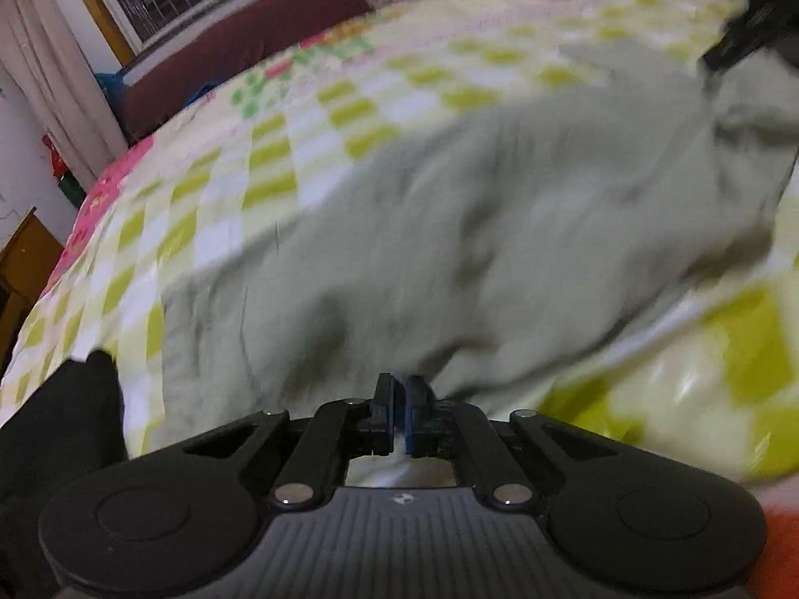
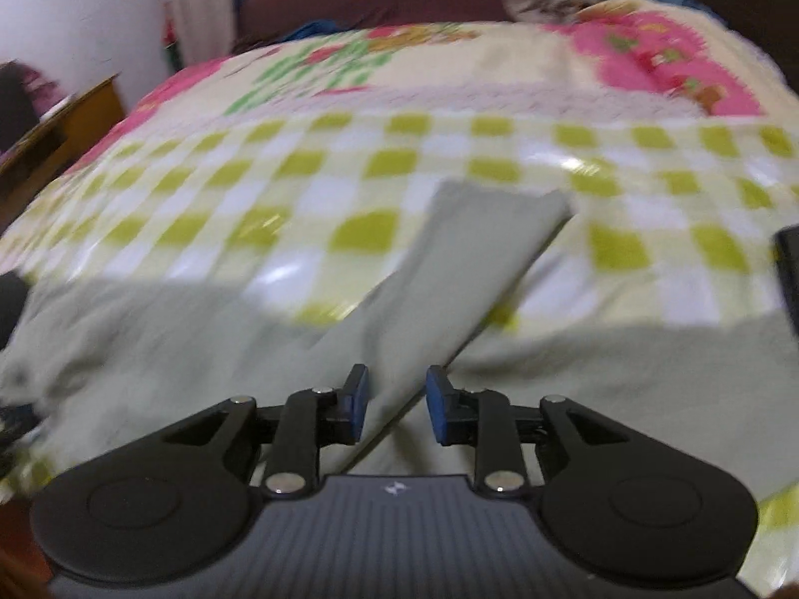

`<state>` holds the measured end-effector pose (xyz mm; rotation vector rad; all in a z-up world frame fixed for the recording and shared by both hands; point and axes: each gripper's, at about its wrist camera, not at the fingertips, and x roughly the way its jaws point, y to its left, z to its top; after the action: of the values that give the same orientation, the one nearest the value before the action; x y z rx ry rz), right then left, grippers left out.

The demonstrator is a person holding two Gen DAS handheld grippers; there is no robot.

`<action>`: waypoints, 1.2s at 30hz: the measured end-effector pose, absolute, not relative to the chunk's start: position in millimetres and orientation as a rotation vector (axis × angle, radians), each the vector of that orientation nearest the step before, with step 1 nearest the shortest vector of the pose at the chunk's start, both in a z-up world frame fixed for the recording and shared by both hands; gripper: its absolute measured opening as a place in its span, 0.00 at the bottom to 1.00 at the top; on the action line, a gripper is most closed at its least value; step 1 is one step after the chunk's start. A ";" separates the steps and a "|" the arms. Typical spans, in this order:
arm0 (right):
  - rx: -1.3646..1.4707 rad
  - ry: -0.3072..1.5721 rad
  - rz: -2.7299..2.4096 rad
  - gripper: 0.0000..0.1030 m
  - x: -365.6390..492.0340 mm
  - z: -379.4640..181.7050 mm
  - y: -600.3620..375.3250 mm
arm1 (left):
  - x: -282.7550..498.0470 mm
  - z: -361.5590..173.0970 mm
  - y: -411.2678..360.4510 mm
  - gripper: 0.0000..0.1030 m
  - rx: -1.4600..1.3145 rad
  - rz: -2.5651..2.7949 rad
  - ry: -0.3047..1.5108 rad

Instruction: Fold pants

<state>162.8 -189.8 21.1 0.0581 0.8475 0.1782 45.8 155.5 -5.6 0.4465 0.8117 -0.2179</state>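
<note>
Pale grey-green pants [image 1: 474, 229] lie spread on a bed with a green, white and pink checked cover. My left gripper [image 1: 398, 389] is shut, pinching the near edge of the pants. In the right wrist view the pants [image 2: 449, 269] lie across the foreground, with one leg end reaching away toward the middle of the bed. My right gripper [image 2: 396, 389] is open, its blue pads either side of that leg's near part. The right gripper's dark body [image 1: 749, 30] shows at the far end of the pants in the left wrist view. Both views are motion-blurred.
The checked bedcover [image 2: 349, 169] fills most of both views. A dark red headboard or bench [image 1: 239, 50] and a window stand beyond the bed. A wooden piece of furniture [image 2: 60, 125] stands at the bed's left side. A dark object [image 2: 789, 274] sits at the right edge.
</note>
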 end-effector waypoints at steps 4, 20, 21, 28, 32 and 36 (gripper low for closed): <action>0.106 0.854 0.128 0.30 211.2 13.9 -190.6 | 48.5 16.3 122.5 0.22 0.432 -0.301 0.724; 0.358 0.814 0.072 0.02 258.3 31.7 -243.2 | 37.5 -6.9 1.7 0.25 0.396 -0.658 0.732; 0.414 0.758 0.083 0.02 240.6 48.5 -259.4 | 38.8 -3.5 0.5 0.25 0.405 -0.650 0.719; 0.650 0.528 -0.018 0.02 91.8 79.7 -364.8 | 46.2 3.8 -23.5 0.27 0.428 -0.653 0.675; 0.760 0.662 -0.145 0.03 56.1 10.0 -403.3 | 48.7 -16.0 -52.8 0.27 0.497 -0.682 0.722; 0.865 0.672 -0.171 0.03 43.4 -25.6 -421.2 | 45.5 -25.6 -74.0 0.27 0.591 -0.676 0.721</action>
<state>43.4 -421.2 -25.6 0.8652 0.6718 -0.1706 45.5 -74.0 -25.6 0.5909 0.7213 -0.6756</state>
